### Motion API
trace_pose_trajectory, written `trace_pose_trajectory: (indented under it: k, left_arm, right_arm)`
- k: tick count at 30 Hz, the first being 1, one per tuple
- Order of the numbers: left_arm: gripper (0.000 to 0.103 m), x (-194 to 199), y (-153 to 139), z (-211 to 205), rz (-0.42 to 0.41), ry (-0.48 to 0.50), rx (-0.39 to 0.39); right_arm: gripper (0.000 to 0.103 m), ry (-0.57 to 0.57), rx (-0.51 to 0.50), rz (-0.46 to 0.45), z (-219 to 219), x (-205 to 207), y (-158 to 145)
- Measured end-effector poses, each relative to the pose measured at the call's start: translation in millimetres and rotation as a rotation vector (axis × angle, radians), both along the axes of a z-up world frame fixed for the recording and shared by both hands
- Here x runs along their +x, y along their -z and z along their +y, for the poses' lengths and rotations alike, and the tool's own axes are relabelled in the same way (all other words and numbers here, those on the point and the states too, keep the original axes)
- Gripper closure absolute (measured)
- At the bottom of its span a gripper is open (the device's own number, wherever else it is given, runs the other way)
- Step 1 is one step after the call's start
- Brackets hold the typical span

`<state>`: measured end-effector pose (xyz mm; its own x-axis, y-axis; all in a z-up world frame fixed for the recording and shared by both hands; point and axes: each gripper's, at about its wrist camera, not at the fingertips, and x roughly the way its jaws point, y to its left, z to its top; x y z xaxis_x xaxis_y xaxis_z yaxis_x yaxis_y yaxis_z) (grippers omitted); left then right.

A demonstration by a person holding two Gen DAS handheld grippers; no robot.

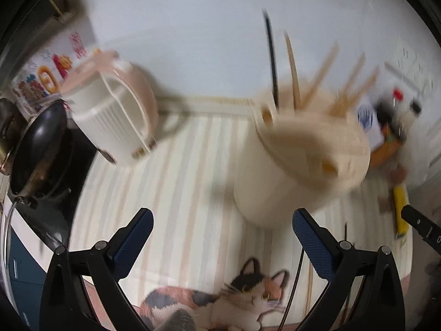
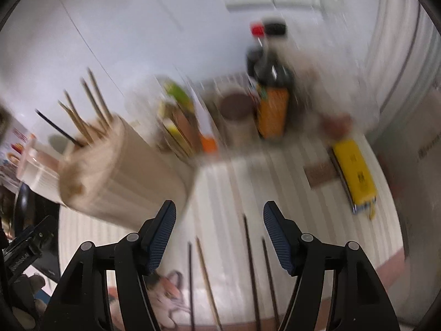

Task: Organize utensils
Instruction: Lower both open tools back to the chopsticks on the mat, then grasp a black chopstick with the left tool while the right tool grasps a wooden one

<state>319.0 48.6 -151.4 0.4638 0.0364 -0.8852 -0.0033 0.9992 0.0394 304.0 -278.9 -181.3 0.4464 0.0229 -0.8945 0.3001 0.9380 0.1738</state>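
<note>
1. Right now my left gripper (image 1: 222,231) has its jaws spread wide with nothing between them, above the striped bench (image 1: 171,182).
2. My beige utensil holder (image 1: 303,160), chopsticks sticking out, stands just beyond the left jaws, toward their right side.
3. My right gripper (image 2: 219,234) is also spread and holds nothing.
4. Four loose chopsticks (image 2: 249,262) lie on the bench below the right jaws, two of them in the gap.
5. Everything is motion-blurred.
</note>
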Motion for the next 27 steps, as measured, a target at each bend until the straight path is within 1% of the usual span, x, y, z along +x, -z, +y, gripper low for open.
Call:
trace_pose_trajectory:
  k: [2,7,9,10,11,13,14,16,17,18,19,20,21,22,23,24,27]
  left_arm:
    - [0.0,-5,19,-10,0.036,0.012,0.031]
    - [0.001,-22,66,-38,0.137,0.058,0.05]
    - [0.001,-29,86,-51,0.172,0.092,0.045]
    - [0.006,-32,97,-58,0.201,0.116,0.039]
    - [0.014,-36,107,-64,0.228,0.14,0.033]
    - [0.022,-41,124,-76,0.283,0.182,0.011]
    - [0.029,-45,136,-83,0.32,0.205,-0.005]
    - [0.032,-53,150,-93,0.361,0.229,-0.023]
    - [0.04,-56,157,-98,0.381,0.239,-0.026]
    - [0.045,-59,164,-101,0.399,0.248,-0.024]
    - [0.056,-61,170,-104,0.416,0.254,-0.017]
    - [0.07,-62,175,-107,0.429,0.258,-0.012]
    - [0.073,-64,178,-108,0.435,0.26,-0.003]
    - [0.086,-64,177,-108,0.411,0.263,0.008]
    - [0.099,-64,177,-108,0.407,0.261,0.027]
    - [0.099,-63,177,-105,0.405,0.247,0.032]
    - [0.1,-59,176,-79,0.396,0.166,0.036]
  right_arm:
    - [0.035,0.002,-0.006,0.047,-5,-8,20]
    - [0.036,0.005,0.006,0.159,-14,-24,70]
    - [0.04,0.007,0.017,0.197,-18,-30,90]
    - [0.048,0.004,0.018,0.215,-19,-33,99]
    - [0.052,0.001,0.022,0.233,-20,-35,107]
    - [0.064,-0.003,0.042,0.26,-22,-40,118]
    - [0.065,-0.005,0.045,0.274,-22,-41,124]
    - [0.065,-0.01,0.047,0.289,-24,-46,133]
    - [0.065,-0.013,0.047,0.296,-24,-48,136]
    - [0.065,-0.015,0.049,0.303,-24,-49,138]
    - [0.065,-0.019,0.054,0.31,-25,-51,142]
    - [0.065,-0.022,0.059,0.313,-25,-51,143]
    - [0.065,-0.028,0.064,0.319,-25,-52,146]
    - [0.065,-0.032,0.066,0.323,-24,-53,148]
    - [0.065,-0.036,0.07,0.325,-22,-53,148]
    - [0.065,-0.042,0.077,0.328,-21,-53,150]
    - [0.065,-0.061,0.1,0.332,-12,-53,153]
